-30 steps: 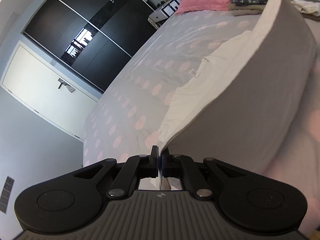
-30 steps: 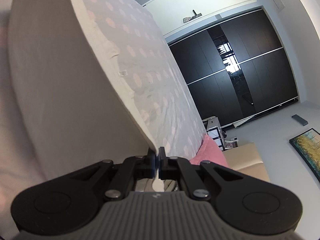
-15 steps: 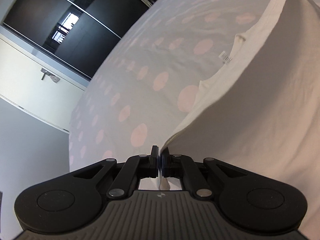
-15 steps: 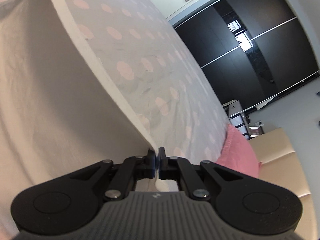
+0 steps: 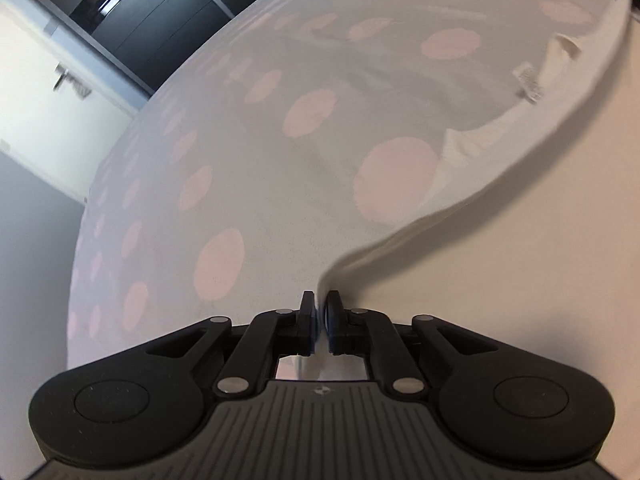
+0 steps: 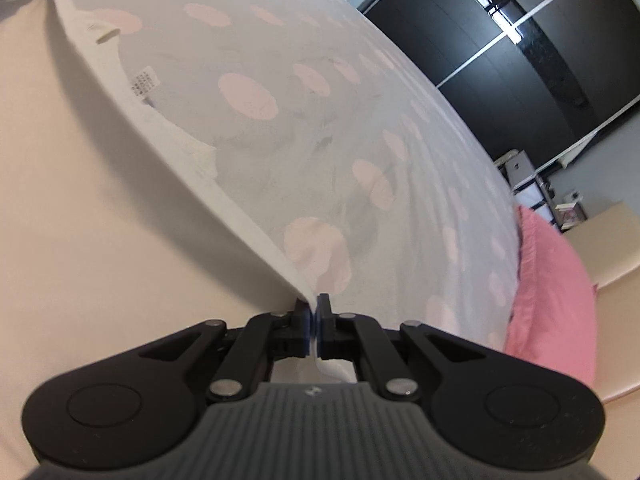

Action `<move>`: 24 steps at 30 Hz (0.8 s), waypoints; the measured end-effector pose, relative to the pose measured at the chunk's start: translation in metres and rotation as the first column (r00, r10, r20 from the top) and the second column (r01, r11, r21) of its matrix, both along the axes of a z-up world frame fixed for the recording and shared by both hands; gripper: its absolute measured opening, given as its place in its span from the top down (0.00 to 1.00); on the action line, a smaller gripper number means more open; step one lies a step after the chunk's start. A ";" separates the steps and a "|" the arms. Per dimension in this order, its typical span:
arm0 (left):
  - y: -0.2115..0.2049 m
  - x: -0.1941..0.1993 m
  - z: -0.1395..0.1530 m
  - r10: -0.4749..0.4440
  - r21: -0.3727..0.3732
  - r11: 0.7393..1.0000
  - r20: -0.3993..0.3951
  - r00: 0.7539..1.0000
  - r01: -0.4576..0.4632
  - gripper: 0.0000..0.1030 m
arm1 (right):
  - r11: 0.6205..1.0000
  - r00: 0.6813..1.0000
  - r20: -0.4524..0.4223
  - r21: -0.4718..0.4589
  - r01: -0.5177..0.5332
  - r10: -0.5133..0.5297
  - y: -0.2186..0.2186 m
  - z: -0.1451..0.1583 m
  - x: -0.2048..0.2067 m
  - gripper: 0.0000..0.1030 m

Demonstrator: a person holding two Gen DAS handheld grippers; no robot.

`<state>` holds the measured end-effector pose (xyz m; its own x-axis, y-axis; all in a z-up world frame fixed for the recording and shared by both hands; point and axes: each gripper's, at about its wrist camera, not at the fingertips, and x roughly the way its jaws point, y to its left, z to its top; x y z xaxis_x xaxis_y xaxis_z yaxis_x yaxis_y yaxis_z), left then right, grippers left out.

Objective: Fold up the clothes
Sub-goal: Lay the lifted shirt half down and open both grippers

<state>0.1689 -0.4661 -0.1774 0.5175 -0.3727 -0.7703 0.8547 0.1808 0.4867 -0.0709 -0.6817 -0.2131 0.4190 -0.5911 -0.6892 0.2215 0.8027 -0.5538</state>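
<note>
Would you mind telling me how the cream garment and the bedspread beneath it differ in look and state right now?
The cream garment is plain, while the bedspread is pale grey with pink dots. The garment is pinched along its edge by the left gripper and right gripper; no gripper holds the bedspread, which lies spread across the bed. The garment carries a small label; the bedspread shows none. Both are soft fabric.

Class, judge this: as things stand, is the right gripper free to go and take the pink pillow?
Probably not. The right gripper is shut on the cream garment, so it would have to let go first. The pink pillow itself lies unobstructed on the bed.
</note>
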 end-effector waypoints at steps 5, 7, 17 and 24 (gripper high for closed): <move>0.006 0.001 -0.001 0.036 -0.006 0.999 0.018 0.999 -0.036 0.88 | 0.996 0.996 0.047 0.031 0.079 -0.080 -0.014 -0.008 -0.005 0.84; 0.014 0.004 0.006 0.070 -0.019 0.997 0.019 0.997 -0.069 0.84 | 0.992 0.990 0.072 0.040 0.123 -0.125 -0.019 -0.006 -0.009 0.78; 0.069 0.008 0.047 0.212 -0.104 0.971 -0.023 0.977 -0.213 0.70 | 0.946 0.936 0.152 0.114 0.302 -0.317 -0.034 0.027 -0.070 0.78; 0.133 -0.034 0.062 0.246 -0.191 0.942 -0.164 0.955 -0.276 0.59 | 0.871 0.886 0.184 0.346 0.347 -0.426 0.005 0.042 -0.134 0.75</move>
<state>0.1349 -0.3333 -0.1154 0.5143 -0.3988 -0.7592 0.8188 0.4918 0.2963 -0.2052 -0.6766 -0.1712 0.3780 -0.5263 -0.7616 0.6455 0.7395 -0.1907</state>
